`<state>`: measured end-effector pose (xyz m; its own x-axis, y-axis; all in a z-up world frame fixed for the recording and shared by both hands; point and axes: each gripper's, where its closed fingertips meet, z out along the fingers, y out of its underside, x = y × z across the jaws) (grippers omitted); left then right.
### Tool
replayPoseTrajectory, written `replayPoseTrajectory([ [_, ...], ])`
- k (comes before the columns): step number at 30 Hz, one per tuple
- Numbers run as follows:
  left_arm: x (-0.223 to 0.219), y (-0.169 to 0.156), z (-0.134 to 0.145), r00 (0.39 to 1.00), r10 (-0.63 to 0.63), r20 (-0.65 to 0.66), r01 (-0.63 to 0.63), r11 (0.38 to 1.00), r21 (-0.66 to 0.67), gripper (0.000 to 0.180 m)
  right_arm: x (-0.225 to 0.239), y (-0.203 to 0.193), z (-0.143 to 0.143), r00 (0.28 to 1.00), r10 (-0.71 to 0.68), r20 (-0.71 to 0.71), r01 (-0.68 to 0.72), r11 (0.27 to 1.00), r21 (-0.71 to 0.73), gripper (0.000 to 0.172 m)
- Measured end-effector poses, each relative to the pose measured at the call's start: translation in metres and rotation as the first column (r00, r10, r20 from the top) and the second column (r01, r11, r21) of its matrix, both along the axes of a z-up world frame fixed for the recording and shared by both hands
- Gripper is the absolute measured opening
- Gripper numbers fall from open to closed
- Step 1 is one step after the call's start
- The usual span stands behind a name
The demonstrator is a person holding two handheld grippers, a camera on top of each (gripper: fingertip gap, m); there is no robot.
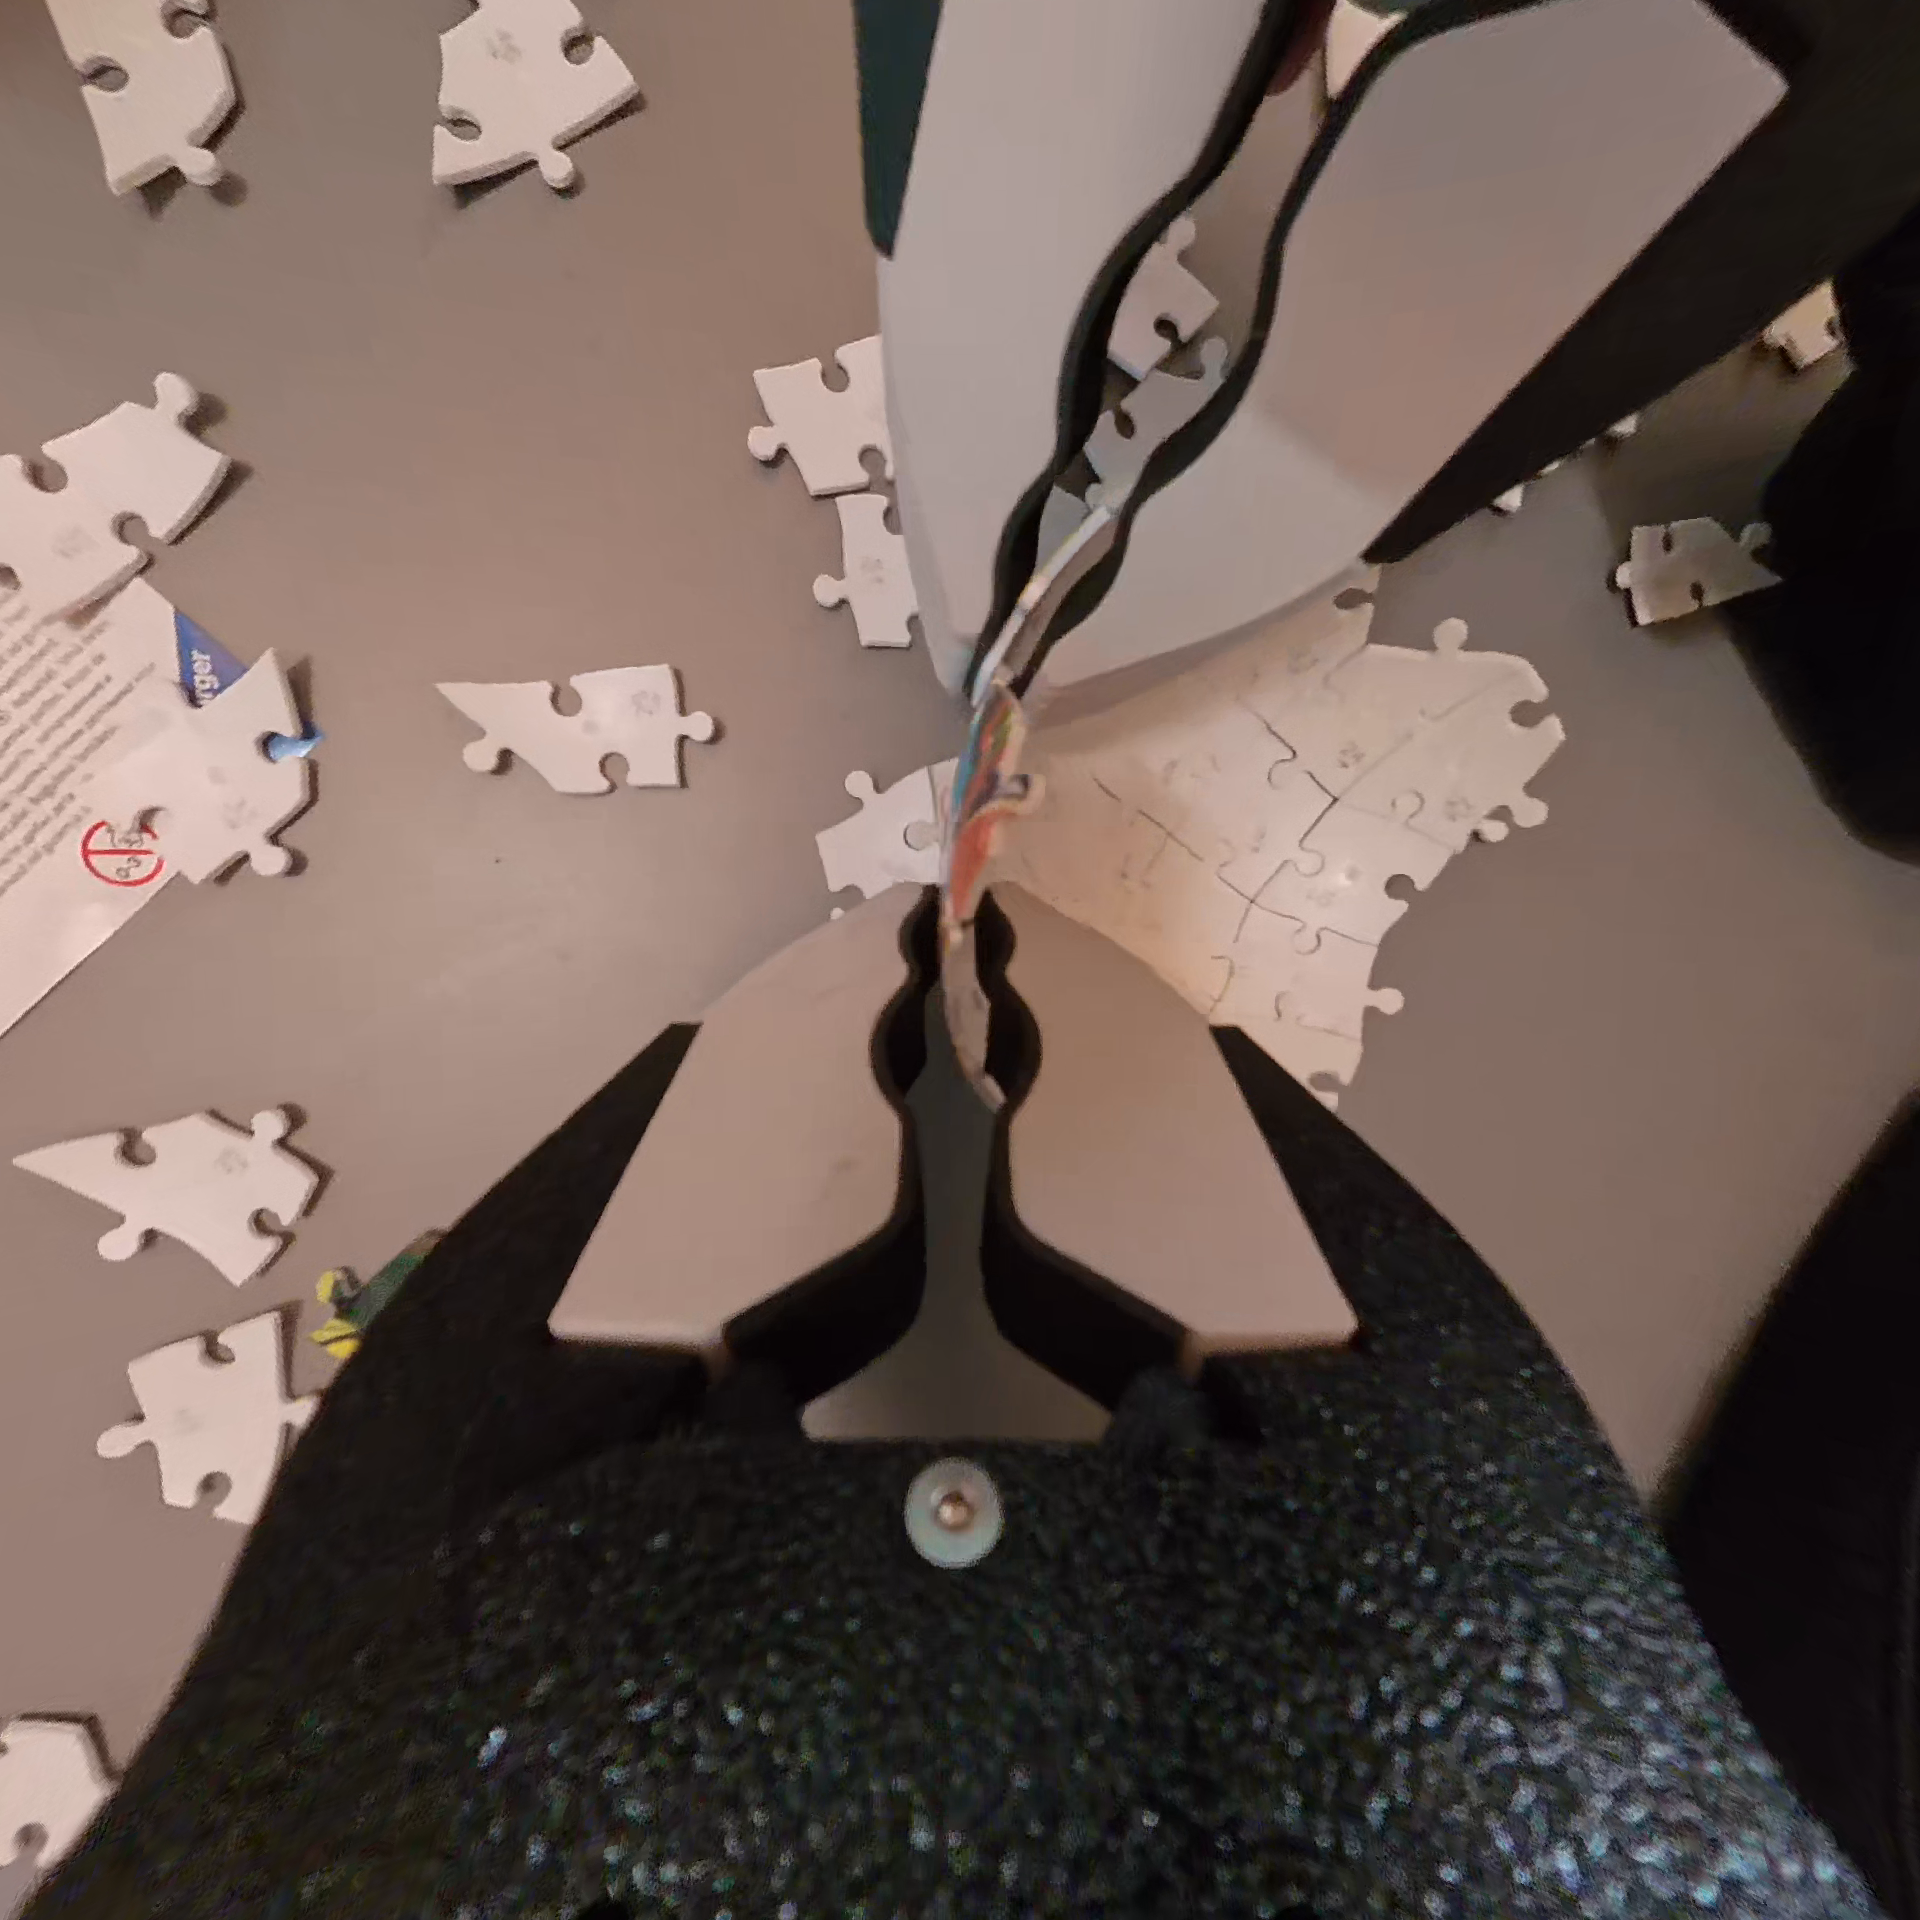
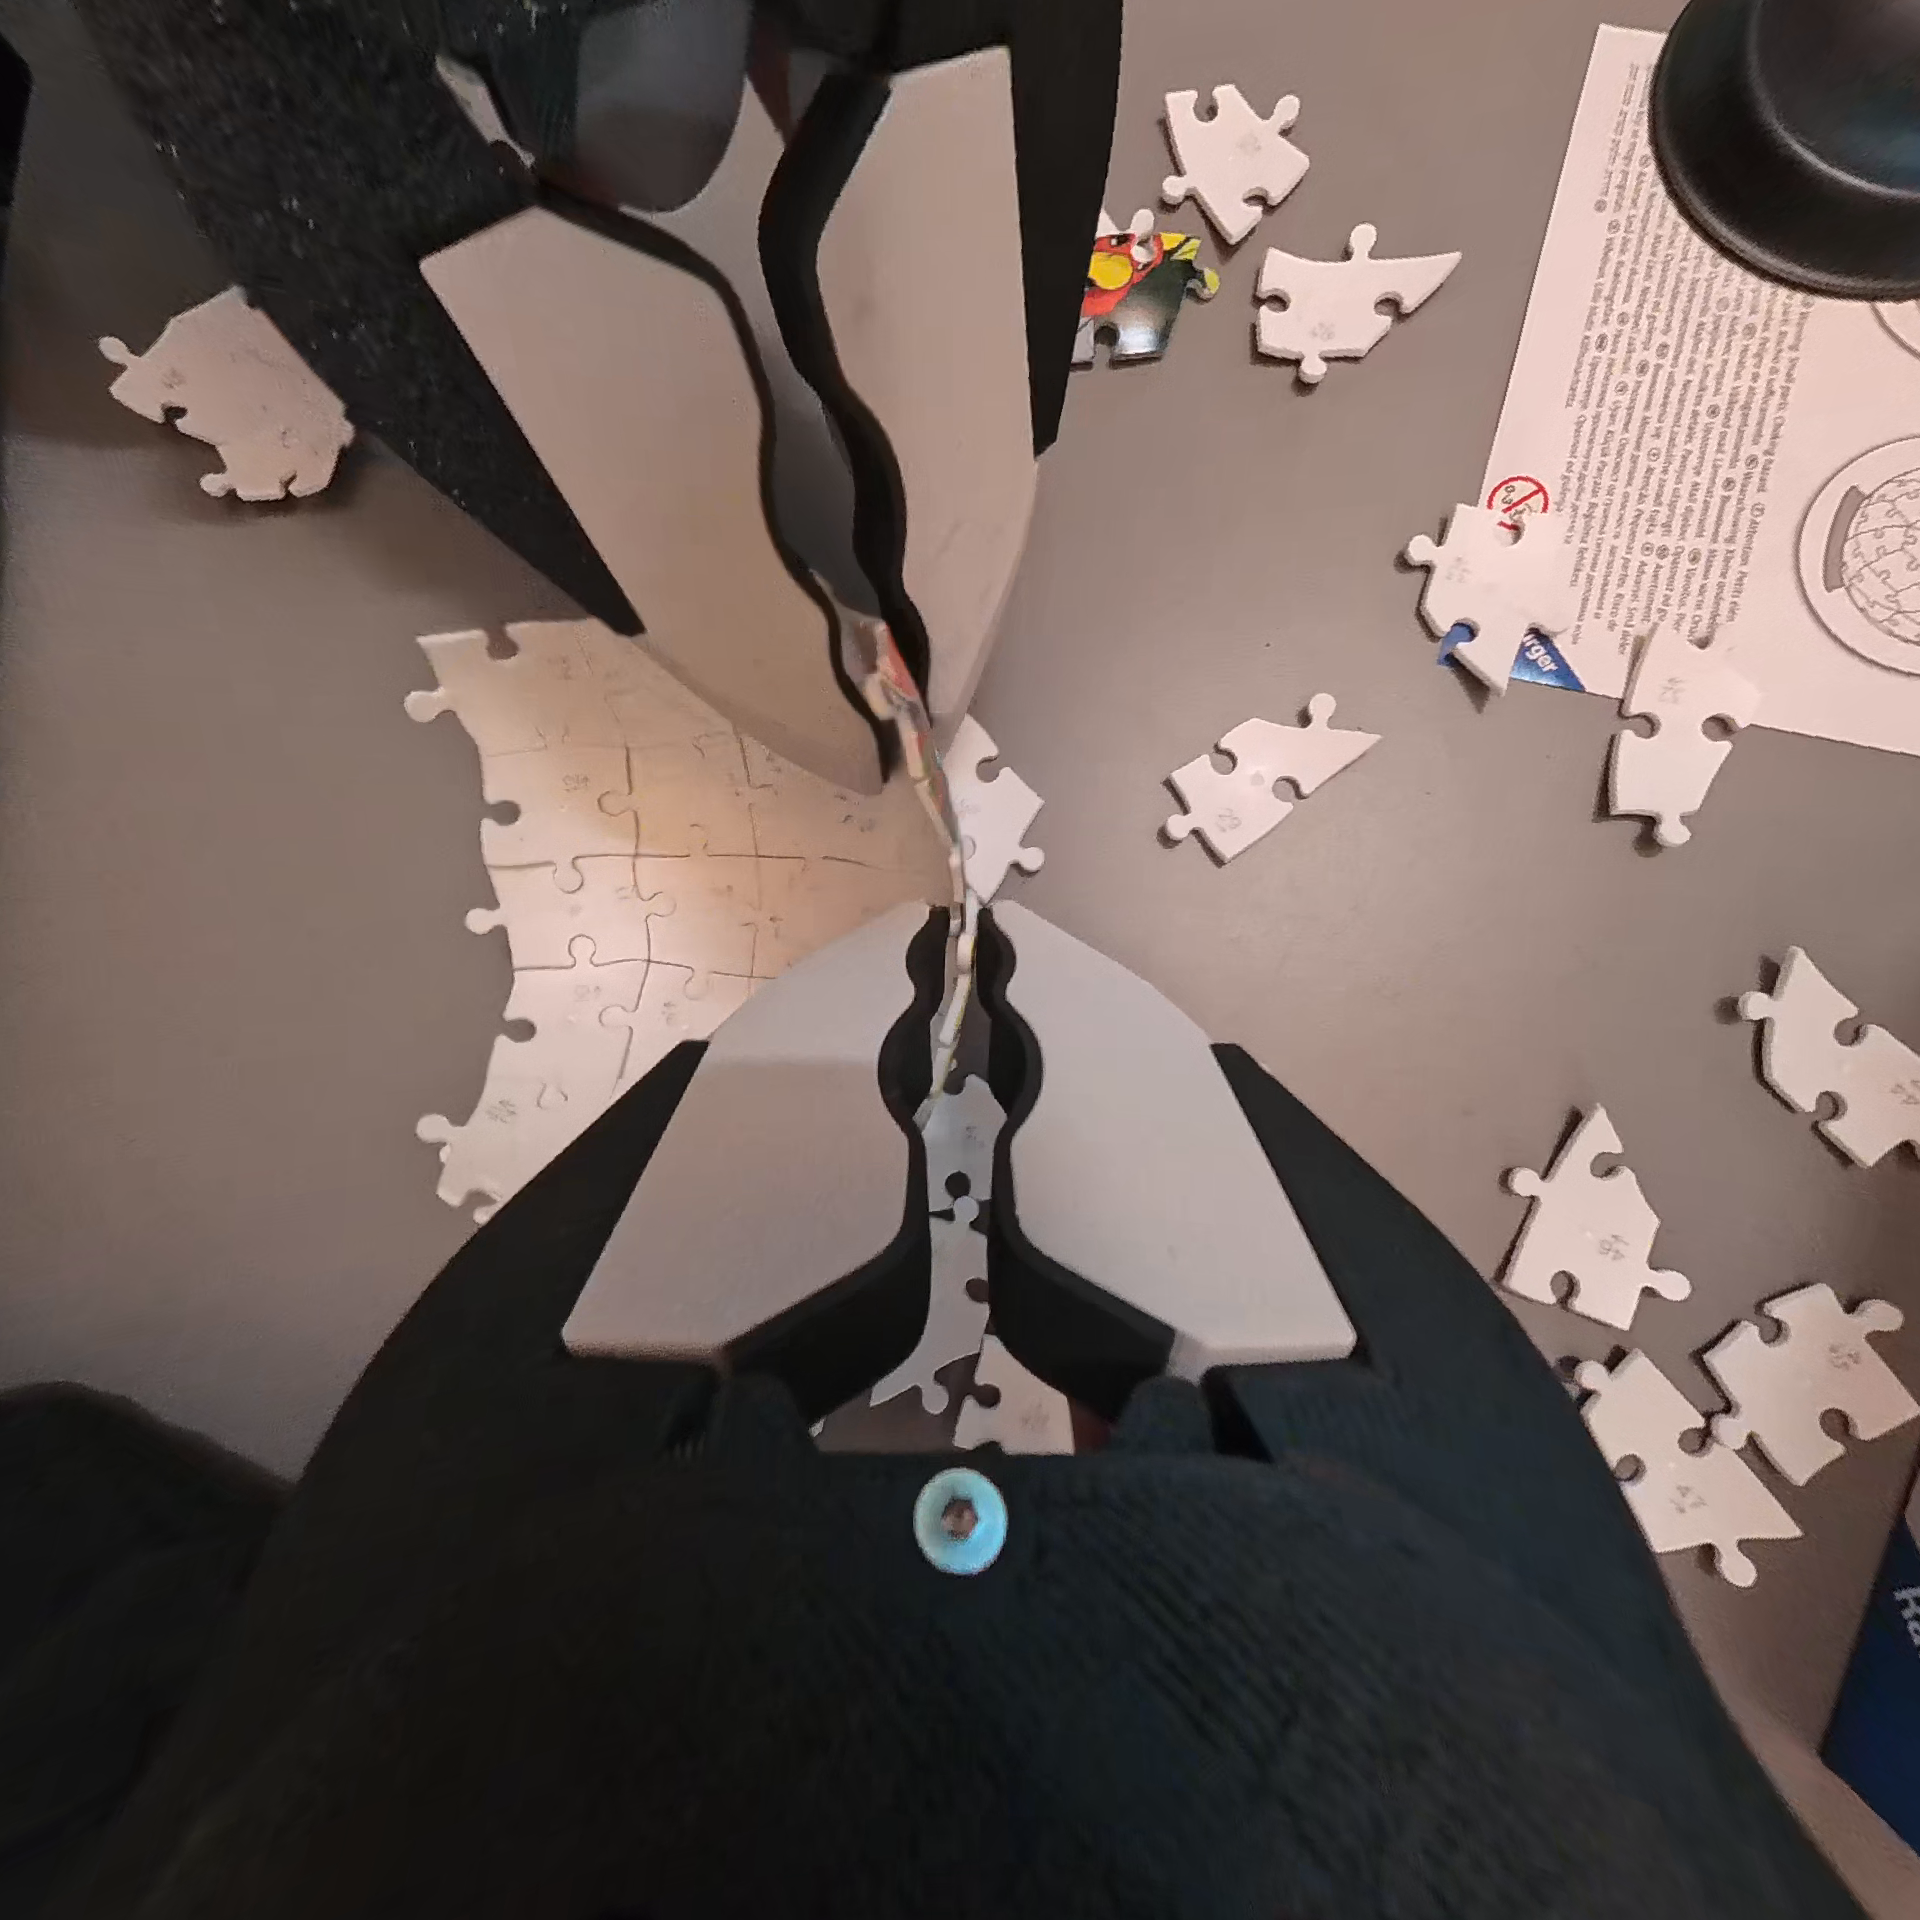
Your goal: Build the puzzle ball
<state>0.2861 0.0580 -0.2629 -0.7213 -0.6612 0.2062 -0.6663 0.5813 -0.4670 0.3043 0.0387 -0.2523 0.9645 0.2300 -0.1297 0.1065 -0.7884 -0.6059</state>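
Both tools pinch one curved strip of joined puzzle pieces [image 1: 985, 790], held edge-on above the table [image 1: 540, 436], its printed side colourful (orange and blue). Below lies an assembled patch of white pieces [image 1: 1320, 821], face down, with loose white pieces [image 1: 587, 727] scattered around.
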Motion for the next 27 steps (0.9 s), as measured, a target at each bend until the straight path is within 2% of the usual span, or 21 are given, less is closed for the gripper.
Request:
replayPoseTrajectory([
  [5, 0.001, -0.003, 0.000, 1.000, 0.001, 0.010, -0.001, 1.000, -0.029, 0.004, -0.001, -0.003, 0.000, 1.000, 0.006, -0.001, -0.006, 1.000, 0.005, 0.005],
  [6, 0.001, -0.003, 0.000, 1.000, -0.001, 0.012, 0.001, 0.999, -0.033, 0.004, -0.001, -0.003, -0.002, 1.000, 0.009, 0.002, -0.009, 1.000, 0.004, 0.008],
  [8, 0.003, -0.006, 0.003, 1.000, -0.001, 0.024, 0.003, 0.998, -0.056, 0.003, 0.000, -0.004, -0.006, 0.999, 0.025, 0.032, -0.024, 1.000, -0.005, 0.023],
  [11, 0.004, -0.009, 0.006, 0.999, -0.022, 0.042, 0.025, 0.998, -0.066, 0.004, -0.004, -0.001, -0.006, 0.995, 0.075, 0.068, -0.076, 0.997, 0.006, 0.026],
  [21, 0.003, -0.007, 0.005, 0.997, -0.067, 0.046, 0.069, 0.997, -0.044, 0.003, -0.004, 0.002, 0.005, 0.994, 0.080, 0.068, -0.086, 0.992, 0.088, 0.006],
  [27, 0.003, -0.008, 0.005, 0.989, -0.128, 0.072, 0.132, 0.990, -0.051, 0.003, -0.004, 0.002, 0.006, 0.993, 0.086, 0.082, -0.093, 0.993, 0.076, 0.004],
])
